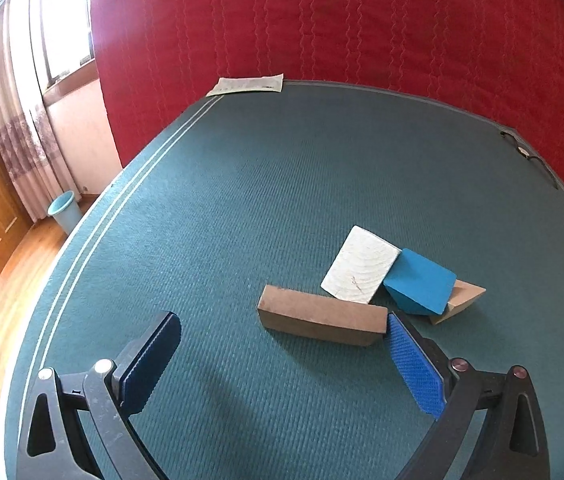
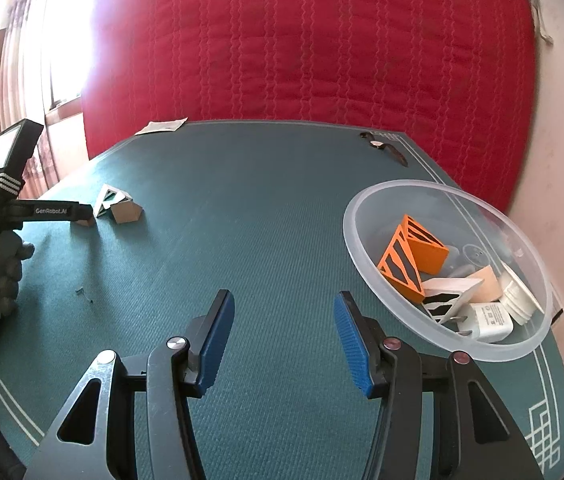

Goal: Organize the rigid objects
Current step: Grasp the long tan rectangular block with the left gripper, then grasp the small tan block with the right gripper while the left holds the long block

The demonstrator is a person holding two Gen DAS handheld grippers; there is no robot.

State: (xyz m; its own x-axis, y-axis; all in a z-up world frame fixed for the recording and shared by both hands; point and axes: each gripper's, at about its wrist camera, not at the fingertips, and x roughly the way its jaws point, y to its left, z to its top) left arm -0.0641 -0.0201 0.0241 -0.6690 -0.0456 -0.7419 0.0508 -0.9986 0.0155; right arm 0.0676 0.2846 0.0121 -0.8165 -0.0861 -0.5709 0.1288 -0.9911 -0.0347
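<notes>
Teal worktop (image 1: 241,200) against a red quilted backdrop. Task looks partly done: a clear plastic bowl (image 2: 366,264) at the right side of the worktop already holds sorted pieces, while a cluster of blocks waits at the left. Count in the bowl, right wrist view: two orange wedges (image 2: 414,256) with black markings, one white piece with black markings (image 2: 448,300), one plain tan block (image 2: 486,286), one white charger plug (image 2: 490,320), one white ribbed cap (image 2: 518,298); a pale round item behind them is too faint to identify. Count still loose, left wrist view: one long brown block (image 1: 322,320), one pale wooden slab (image 1: 362,266), one blue block (image 1: 420,282), one tan wedge (image 1: 462,300), touching or overlapping one another. So four pieces appear left to move. Left hand-held gripper (image 1: 282,350) released, jaws spread wide, nothing between them; its right pad sits just beside the brown block's end. Right hand-held gripper (image 2: 284,334) released too, jaws apart and empty over bare worktop, near the bowl. A paper sheet (image 1: 247,84) and a wristwatch (image 2: 382,146) lie at the far edge, untouched.
</notes>
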